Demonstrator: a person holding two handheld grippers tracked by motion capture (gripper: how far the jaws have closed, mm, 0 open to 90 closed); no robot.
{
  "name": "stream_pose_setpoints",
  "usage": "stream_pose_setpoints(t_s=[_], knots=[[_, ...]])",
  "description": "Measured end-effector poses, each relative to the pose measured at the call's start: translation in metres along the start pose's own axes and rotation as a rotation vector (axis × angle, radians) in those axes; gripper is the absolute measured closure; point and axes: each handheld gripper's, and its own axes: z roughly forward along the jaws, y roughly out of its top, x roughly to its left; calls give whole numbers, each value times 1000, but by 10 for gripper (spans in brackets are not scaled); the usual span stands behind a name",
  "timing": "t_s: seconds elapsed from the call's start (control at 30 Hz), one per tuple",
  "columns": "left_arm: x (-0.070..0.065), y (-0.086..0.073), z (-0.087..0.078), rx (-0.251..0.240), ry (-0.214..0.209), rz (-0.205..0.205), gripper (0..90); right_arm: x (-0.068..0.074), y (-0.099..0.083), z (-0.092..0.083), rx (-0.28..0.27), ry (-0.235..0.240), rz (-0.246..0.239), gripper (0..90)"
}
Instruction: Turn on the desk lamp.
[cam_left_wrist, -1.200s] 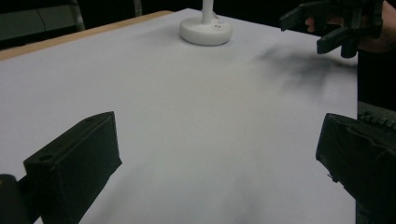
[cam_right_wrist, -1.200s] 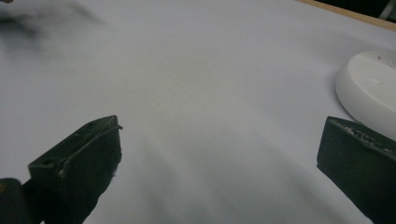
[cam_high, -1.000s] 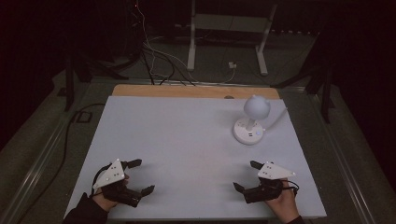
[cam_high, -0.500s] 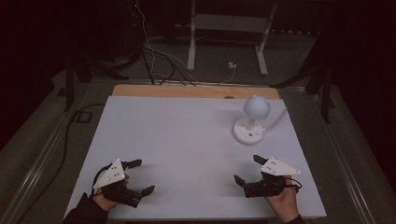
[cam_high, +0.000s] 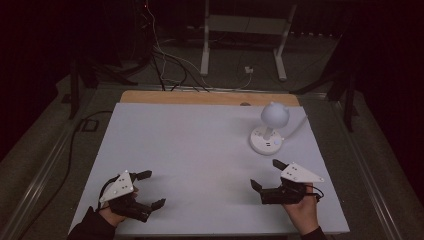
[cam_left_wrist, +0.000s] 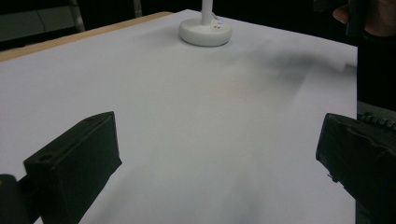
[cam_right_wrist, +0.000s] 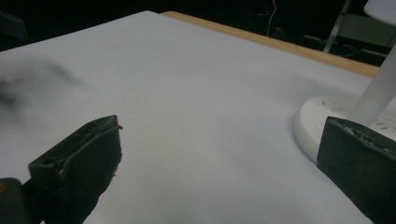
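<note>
A small white lamp with a round base and a ball-shaped head stands at the back right of the white table. Its base lies far ahead in the left gripper view, and its base and stem are close at the right in the right gripper view. My left gripper rests near the front left edge, open and empty. My right gripper is held at the front right, just in front of the lamp, open with nothing between its fingers.
A wooden strip runs along the table's far edge. The lamp's white cable trails off to the right. Behind the table, cables and a white stand's legs lie on the dark floor.
My right gripper has moved forward and slightly right, toward the lamp. The left gripper has stayed where it was.
</note>
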Motion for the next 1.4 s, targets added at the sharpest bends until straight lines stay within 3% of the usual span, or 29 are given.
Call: stream_pose_setpoints(t_s=[0.33, 0.67, 0.7, 0.9, 1.1, 1.4], knots=[[0, 0, 0, -4, 1, -1, 1, -7, 13, 4, -35, -18, -2, 0], [1, 0, -1, -1, 4, -2, 1, -12, 21, 17, -48, -70, -10, 0], [1, 0, -1, -4, 3, -3, 1, -13, 22, 20, -50, -95, -25, 0], [1, 0, -1, -4, 2, -4, 1, -17, 23, 28, -41, -128, -25, 0], [1, 0, 0, -2, 1, -3, 1, -19, 24, 35, -37, -128, -12, 0], [1, 0, 0, 3, 2, -2, 1, -24, 26, 56, -10, -176, -35, 0]])
